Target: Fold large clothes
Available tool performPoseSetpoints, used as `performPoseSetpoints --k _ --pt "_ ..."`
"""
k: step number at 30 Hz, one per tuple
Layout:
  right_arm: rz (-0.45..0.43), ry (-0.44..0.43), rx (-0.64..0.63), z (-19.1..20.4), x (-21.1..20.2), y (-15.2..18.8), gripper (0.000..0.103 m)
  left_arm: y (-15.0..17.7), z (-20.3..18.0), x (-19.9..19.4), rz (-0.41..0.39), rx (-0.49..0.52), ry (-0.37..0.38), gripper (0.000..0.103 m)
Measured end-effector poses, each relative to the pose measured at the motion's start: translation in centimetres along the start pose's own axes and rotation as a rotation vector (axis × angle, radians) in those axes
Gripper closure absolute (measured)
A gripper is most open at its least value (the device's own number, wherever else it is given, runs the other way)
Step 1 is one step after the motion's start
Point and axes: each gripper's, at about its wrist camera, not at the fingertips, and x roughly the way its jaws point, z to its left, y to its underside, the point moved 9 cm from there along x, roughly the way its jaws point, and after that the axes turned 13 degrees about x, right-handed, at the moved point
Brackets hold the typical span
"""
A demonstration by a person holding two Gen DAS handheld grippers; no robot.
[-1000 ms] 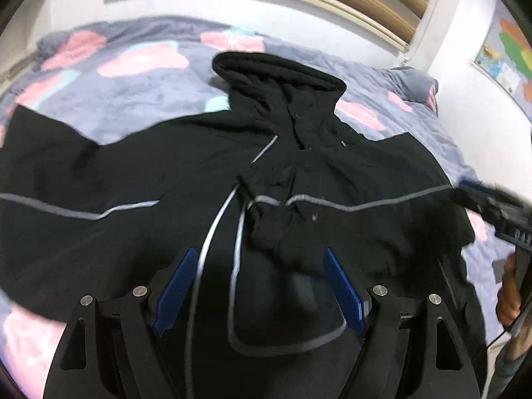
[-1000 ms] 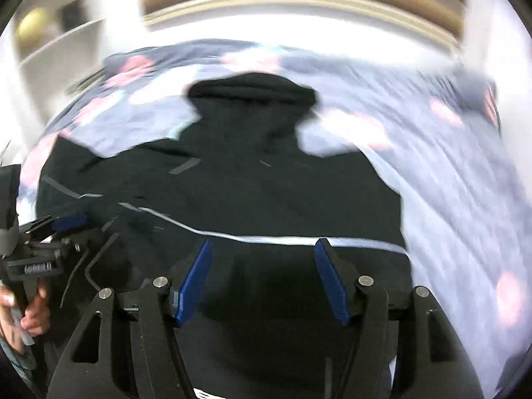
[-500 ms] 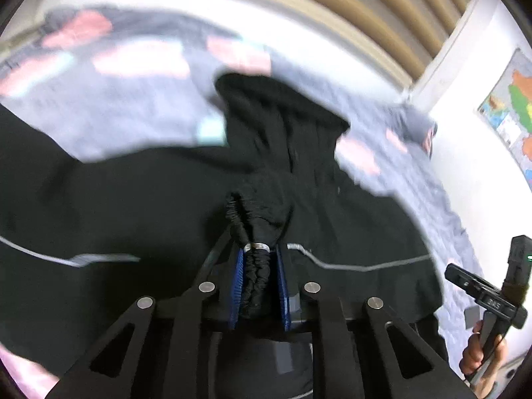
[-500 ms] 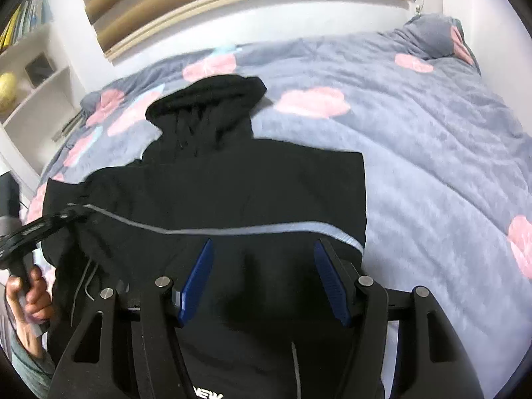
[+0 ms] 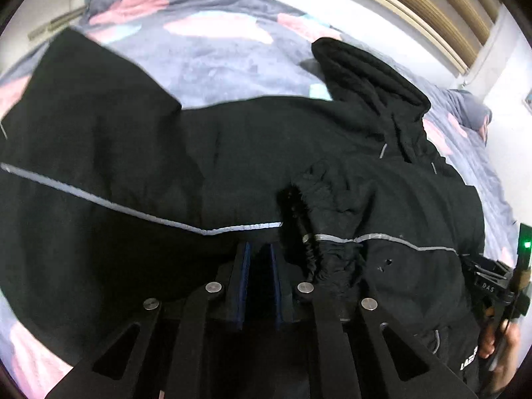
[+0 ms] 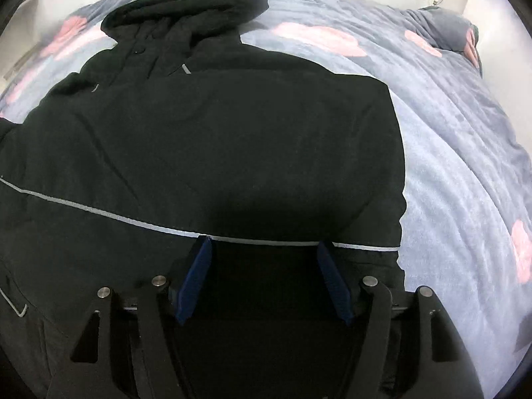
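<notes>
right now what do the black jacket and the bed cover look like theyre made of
Black jacket: matte woven synthetic shell, probably padded, with thin shiny grey piping that looks reflective. Bed cover: soft fleecy plush, judging by its fuzzy ridged nap; grey with pink blotches.

Black jacket [image 6: 216, 139]: matt cloth, shiny grey piping. Bedspread [image 6: 465, 166]: soft fuzzy fleece.
</notes>
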Motion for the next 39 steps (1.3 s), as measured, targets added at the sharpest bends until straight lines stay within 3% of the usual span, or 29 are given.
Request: performPoseSetpoints --k 3,5,7,9,12,15,16,21,27,31,33,36,39 --pt "0.018 -0.028 0.035 -0.2 -1.1 -0.1 0.034 -1.4 -0.3 -2.3 -0.061 -0.003 0.000 0.088" --pt "0.005 -0.100 0.061 0.7 -3.2 0.0 0.034 -2.9 -1.7 -4.6 -0.120 0.027 0.016 0.084" --pt "-0.023 -0.189 0.050 2.8 -6.1 0.5 0.034 -3.7 -4.1 -6.2 -0.159 0.082 0.041 0.067" --pt "-0.043 -0.216 0.017 4.6 -7.6 1.1 0.034 -4.1 -6.5 -6.1 -0.165 0.119 0.078 0.049" --pt "-0.042 -0.226 -0.033 7.1 -7.7 2.3 0.034 -3.1 -8.7 -3.8 -0.103 0.139 0.141 0.049" --pt "0.028 -0.207 -0.035 7.7 -4.6 4.3 0.034 -0.1 -8.7 1.4 0.051 0.111 0.136 0.050" --pt "0.031 -0.211 -0.026 7.7 -3.7 4.7 0.034 0.6 -8.7 2.3 0.070 0.113 0.125 0.051" --pt "-0.074 -0.206 -0.030 7.6 -3.2 5.4 0.032 0.9 -9.6 2.5 0.054 0.198 0.032 0.050" --pt "-0.096 -0.211 -0.037 7.8 -3.0 5.4 0.031 1.0 -8.8 -1.5 -0.036 0.154 0.085 0.050" --pt "-0.054 -0.189 -0.011 7.6 -3.7 5.1 0.030 0.0 -6.2 -8.0 -0.157 0.153 0.064 0.050" --pt "-0.017 -0.249 0.043 8.0 -5.3 5.5 0.030 -0.2 -3.0 -11.0 -0.193 0.130 0.025 0.050" --pt "-0.013 -0.331 0.081 9.2 -7.2 6.1 0.030 0.4 4.1 -14.0 -0.223 0.047 -0.069 0.049" --pt "-0.064 -0.301 0.019 10.4 -6.4 6.8 0.021 1.8 13.0 -15.4 -0.226 -0.087 -0.182 0.049"
